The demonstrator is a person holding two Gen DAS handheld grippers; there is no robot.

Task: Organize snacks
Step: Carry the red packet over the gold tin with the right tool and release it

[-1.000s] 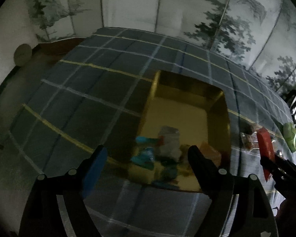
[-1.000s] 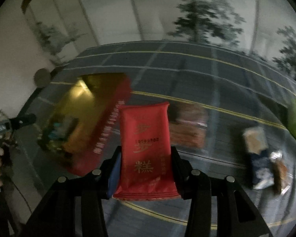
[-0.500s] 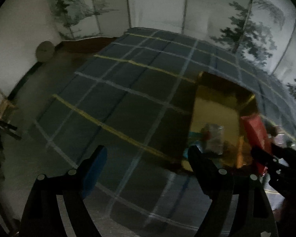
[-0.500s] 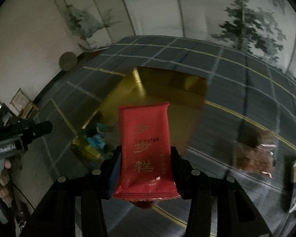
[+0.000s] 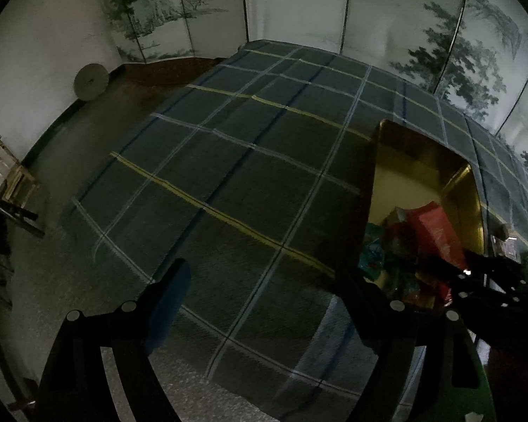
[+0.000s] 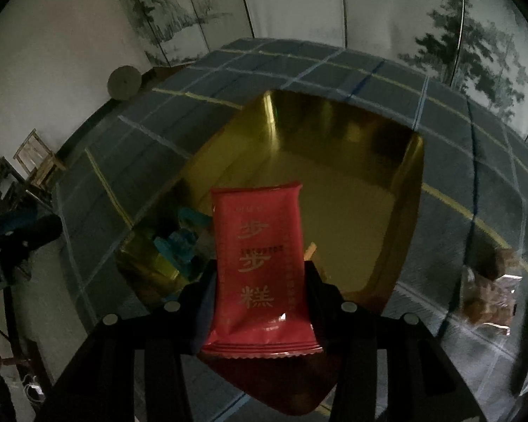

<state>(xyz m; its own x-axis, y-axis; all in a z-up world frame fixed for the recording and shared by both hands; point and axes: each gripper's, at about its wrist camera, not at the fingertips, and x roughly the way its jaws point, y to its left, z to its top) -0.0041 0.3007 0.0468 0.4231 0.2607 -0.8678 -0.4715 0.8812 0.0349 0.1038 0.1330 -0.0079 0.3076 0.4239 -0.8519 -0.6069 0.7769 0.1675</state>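
The right gripper [image 6: 258, 281] clamped a red snack packet [image 6: 258, 256] above the gold tray [image 6: 404, 190], near its heaped snacks [image 6: 179, 242]. The left gripper [image 5: 264, 299] hung open beside the tray. Delivery seemed underway; next, lower and release inside.

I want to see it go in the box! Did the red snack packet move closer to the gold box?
Yes. The red snack packet, held in the right gripper, now hangs over the gold box; earlier it was beside it over the checked tablecloth.
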